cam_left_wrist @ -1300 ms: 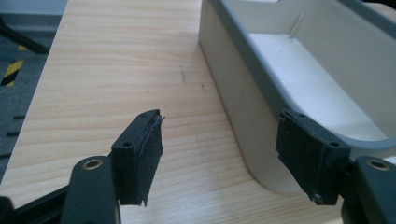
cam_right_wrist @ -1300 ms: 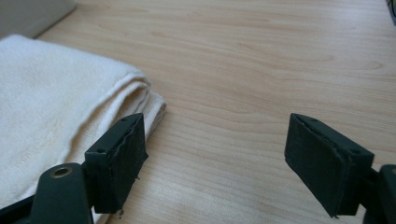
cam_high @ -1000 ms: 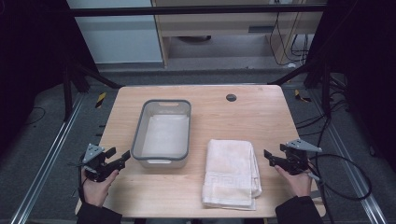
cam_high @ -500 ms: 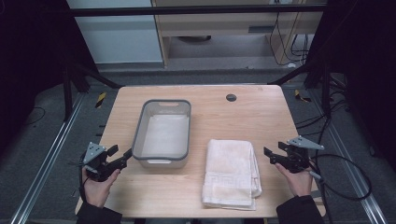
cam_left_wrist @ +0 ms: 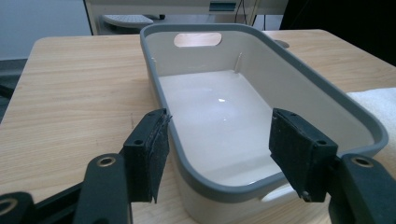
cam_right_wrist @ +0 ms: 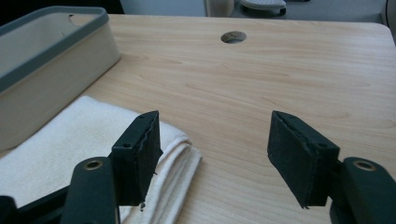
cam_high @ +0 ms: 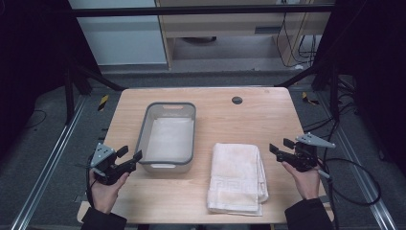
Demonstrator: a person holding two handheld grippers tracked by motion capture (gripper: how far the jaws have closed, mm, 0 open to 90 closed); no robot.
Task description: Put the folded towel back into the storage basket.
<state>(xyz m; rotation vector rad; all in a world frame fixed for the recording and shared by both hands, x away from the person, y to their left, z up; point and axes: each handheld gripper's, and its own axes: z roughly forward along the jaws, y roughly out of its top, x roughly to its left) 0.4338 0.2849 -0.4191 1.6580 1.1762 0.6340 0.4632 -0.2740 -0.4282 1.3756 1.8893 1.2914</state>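
Towel (cam_high: 238, 178) sits folded, cream, on the near right part of the table (cam_high: 225, 115), untouched. Near edge almost at the table's front edge.

Right gripper (cam_high: 282, 148): jaws apart, nothing between them, just been closing a bit. Held above the table's right edge, pointing left toward the towel's far right corner, not touching it. In the right gripper view the gripper (cam_right_wrist: 212, 158) looks past that folded corner of the towel (cam_right_wrist: 70, 149); its left pad overlaps the towel edge in the picture, bare wood under the gap.

Left gripper (cam_high: 130, 154): jaws spread wide, nothing clamped, also closing slightly. Held by the left hand (cam_high: 105, 189) just off the table's left front corner, pointing right at the bin's near left corner. Left gripper view: gripper (cam_left_wrist: 217, 154) lines up on the near rim of the bin (cam_left_wrist: 196, 179), with the near left corner showing in the gap between the pads; pads not pressing on it.

Bin (cam_high: 141, 139): grey rim, white inside, rectangular, empty, handle cut-outs in the end walls. Stands left of centre, long axis running away from the person. Towel lies just beside its right wall, small gap between them.

Cable hole (cam_high: 237, 100) in the tabletop, far side, well apart from both. Right hand (cam_high: 302, 179) under its gripper, cable (cam_high: 356, 189) looping off to the right over the floor.
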